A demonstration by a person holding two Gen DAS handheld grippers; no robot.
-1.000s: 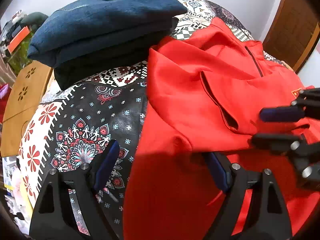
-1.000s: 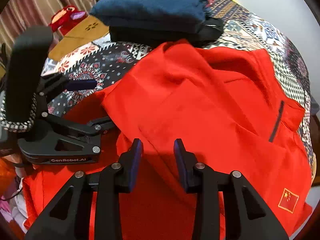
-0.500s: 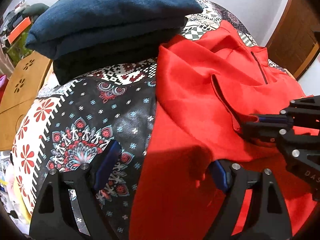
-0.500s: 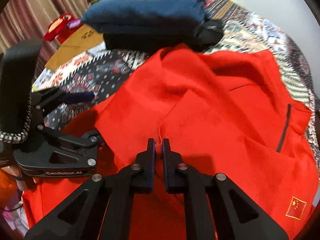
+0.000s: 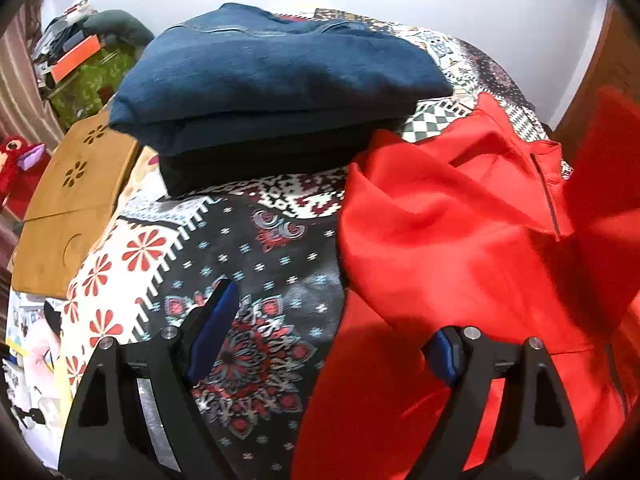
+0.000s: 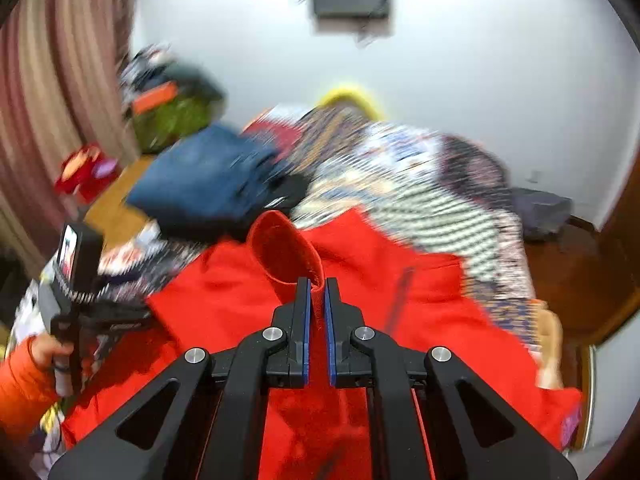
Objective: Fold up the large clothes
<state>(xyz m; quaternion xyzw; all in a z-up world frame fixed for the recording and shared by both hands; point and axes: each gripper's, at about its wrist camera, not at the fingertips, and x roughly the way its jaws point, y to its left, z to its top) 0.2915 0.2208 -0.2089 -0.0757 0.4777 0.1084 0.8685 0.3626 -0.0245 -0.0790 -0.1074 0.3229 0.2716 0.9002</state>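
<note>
While my left gripper [image 5: 324, 340] hangs wide open over the near edge of the bed's patterned black, red and white bedspread [image 5: 248, 248], it has hold of nothing: one blue pad sits above the bedspread, the other above the near hem of the large bright red zip-neck garment [image 5: 452, 240]. That garment lies spread over the right half of the bed, its far corner reaching the folded dark blue garment [image 5: 276, 76] stacked on a folded black one [image 5: 264, 156] toward the far left. A second ago my other tool lay low across the red cloth at the right edge of this view; now it is gone, and a blurred flap of red hangs raised there instead.

From my right wrist, the right gripper [image 6: 316, 300] is pinched tight on a fold of the red garment, a curl of cloth standing up just past the pads. A second ago those jaws stood apart over flat cloth; they have just closed on it, and the view has tipped up to take in the wall, so I judge the fold is being lifted. My left hand [image 6: 48, 350], in an orange sleeve, holds its tool at the left edge.

I read this as the fold just begun: the pinched part should carry over the body.
</note>
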